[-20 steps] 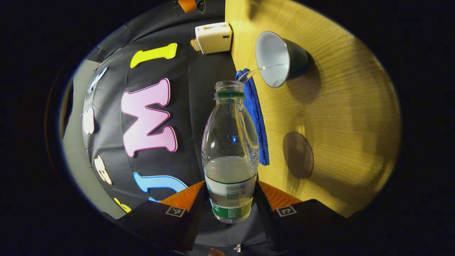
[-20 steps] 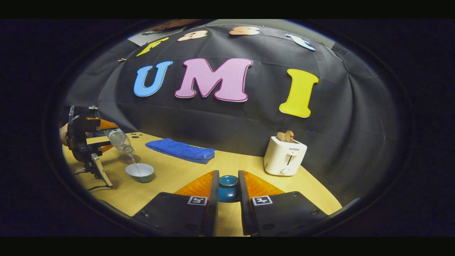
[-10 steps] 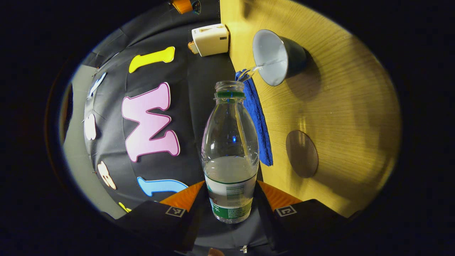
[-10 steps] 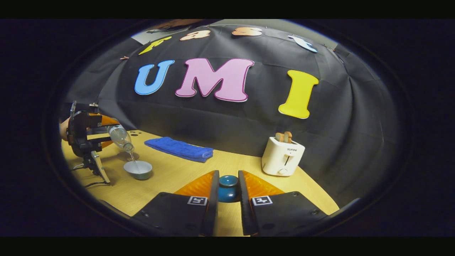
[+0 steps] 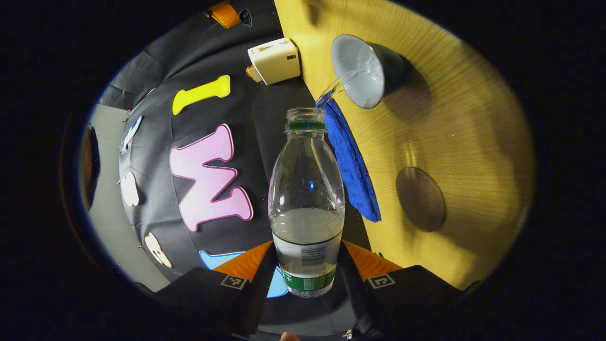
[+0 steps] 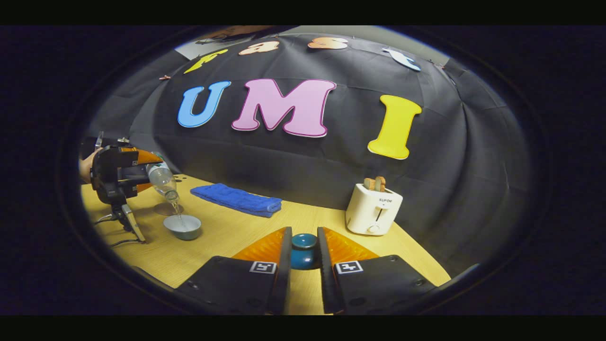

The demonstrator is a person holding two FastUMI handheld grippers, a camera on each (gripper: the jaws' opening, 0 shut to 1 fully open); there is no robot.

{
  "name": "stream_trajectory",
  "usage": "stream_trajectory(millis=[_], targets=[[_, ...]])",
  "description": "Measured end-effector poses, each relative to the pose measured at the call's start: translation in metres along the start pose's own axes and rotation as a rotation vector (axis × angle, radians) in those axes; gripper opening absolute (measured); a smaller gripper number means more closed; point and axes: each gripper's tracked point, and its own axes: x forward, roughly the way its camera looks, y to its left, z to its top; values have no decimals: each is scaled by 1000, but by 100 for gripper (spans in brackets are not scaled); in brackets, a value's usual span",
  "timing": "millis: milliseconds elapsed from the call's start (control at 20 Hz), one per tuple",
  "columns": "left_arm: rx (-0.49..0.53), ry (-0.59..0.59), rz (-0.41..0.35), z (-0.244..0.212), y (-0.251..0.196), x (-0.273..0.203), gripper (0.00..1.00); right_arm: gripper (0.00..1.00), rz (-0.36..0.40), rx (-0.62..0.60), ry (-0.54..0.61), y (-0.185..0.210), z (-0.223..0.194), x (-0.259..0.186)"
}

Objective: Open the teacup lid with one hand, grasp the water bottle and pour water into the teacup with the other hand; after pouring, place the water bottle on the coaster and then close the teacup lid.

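Over the cup [image 5: 362,71] on the table [image 5: 454,123], I am tilting the bottle [image 5: 307,199] clamped in my left gripper [image 5: 307,265] and pouring, my right gripper [image 6: 303,253] pinching the lid [image 6: 303,250]; next I must, I think, right it and reach the coaster [image 5: 420,199].

Dim booth, warm overhead light, fisheye-warped edges.
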Motion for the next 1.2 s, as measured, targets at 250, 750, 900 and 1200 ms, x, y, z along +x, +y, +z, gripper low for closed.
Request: stream_trajectory(millis=[250, 750, 900, 1200], targets=[[47, -24, 34, -1, 9, 5, 77, 35, -4, -10, -4, -2, 1, -1], [143, -98, 161, 4, 37, 7, 77, 31, 1, -11, -18, -5, 2, -1], [163, -107, 210, 2, 49, 6, 77, 31, 0, -13, -20, -5, 1, -1], [232, -147, 253, 2, 60, 12, 77, 31, -2, -12, -38, -7, 7, -2]])
